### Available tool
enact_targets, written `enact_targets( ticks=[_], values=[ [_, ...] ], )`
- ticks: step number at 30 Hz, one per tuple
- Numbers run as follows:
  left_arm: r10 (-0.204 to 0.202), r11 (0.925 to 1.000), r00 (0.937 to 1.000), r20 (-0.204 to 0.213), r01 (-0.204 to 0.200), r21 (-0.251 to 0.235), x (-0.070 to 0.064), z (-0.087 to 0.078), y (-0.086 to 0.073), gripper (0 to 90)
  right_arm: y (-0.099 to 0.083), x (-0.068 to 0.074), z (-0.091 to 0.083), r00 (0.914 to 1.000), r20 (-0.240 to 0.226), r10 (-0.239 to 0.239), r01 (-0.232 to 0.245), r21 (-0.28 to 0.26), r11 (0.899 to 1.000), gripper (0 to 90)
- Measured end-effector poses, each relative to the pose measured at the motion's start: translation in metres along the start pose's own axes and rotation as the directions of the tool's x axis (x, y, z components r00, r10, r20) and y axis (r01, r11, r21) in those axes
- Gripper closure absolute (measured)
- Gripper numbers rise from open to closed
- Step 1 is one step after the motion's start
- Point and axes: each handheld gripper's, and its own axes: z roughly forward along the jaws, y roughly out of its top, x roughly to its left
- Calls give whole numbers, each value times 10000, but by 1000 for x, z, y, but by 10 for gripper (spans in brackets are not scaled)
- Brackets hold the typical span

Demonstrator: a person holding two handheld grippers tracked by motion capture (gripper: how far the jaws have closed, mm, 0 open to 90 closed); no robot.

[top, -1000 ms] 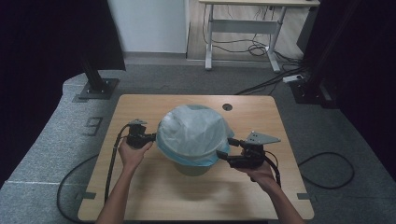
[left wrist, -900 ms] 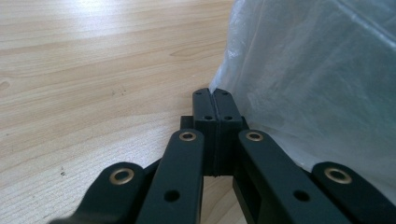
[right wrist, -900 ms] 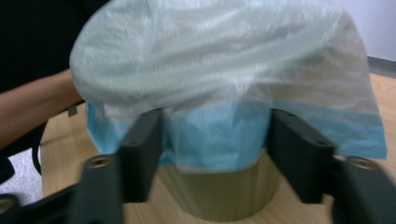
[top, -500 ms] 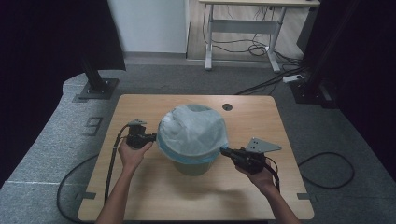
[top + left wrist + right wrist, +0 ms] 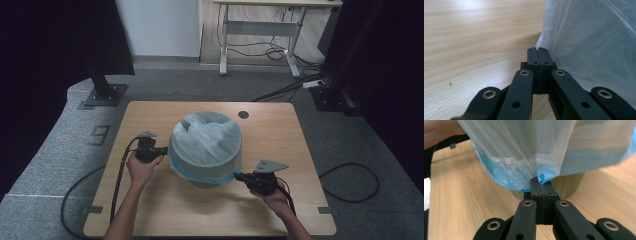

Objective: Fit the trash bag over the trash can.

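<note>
A bin (image 5: pixel 204 183) stands mid-table under a translucent, blue-edged plastic bag (image 5: pixel 206 142) that drapes over it. My left gripper (image 5: pixel 164 150) is at the bag's left side. In the left gripper view its jaws (image 5: pixel 537 50) are pressed shut right at the bag's edge (image 5: pixel 594 37). My right gripper (image 5: pixel 238 175) sits at the bag's front right, low by the table. Its jaws (image 5: pixel 541 183) are shut on a pinch of the blue hem (image 5: pixel 549 176), pulled taut below the rim. The olive bin wall (image 5: pixel 571 188) shows behind the hem.
The wooden table (image 5: pixel 280 130) has a round cable hole (image 5: pixel 243 114) at the back. Black cables trail from both grippers off the front. A stand base (image 5: pixel 102 95) and a desk frame (image 5: pixel 260 27) sit on the floor beyond.
My right gripper has dropped lower and nearer the front edge, drawing the bag's hem down the bin's side. The left gripper has barely shifted.
</note>
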Motion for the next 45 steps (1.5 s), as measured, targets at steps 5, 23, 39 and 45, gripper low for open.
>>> enact_targets(
  ticks=[5, 23, 39, 45],
  values=[
    [-36, 9996, 10000, -26, 37, 267, 0, 9, -5, 900, -9, -4, 8, 9999, 116, 39, -43, 323, 9995, 889],
    [-23, 10000, 9982, -599, 20, -48, 5, -4, -16, 809, -21, -16, 9, 9964, 525, 668, -685, 324, 9971, 882],
    [962, 9715, 9899, -1037, -1160, -2065, -15, -92, -10, 292, -22, -24, -41, 9796, 1332, 1502, -1318, -1372, 9817, 347],
    [1733, 9566, 9838, -459, -1792, -2299, -44, -113, 13, 256, -28, -31, -58, 9753, 1392, 1716, -1521, -1405, 9783, 325]
  ],
)
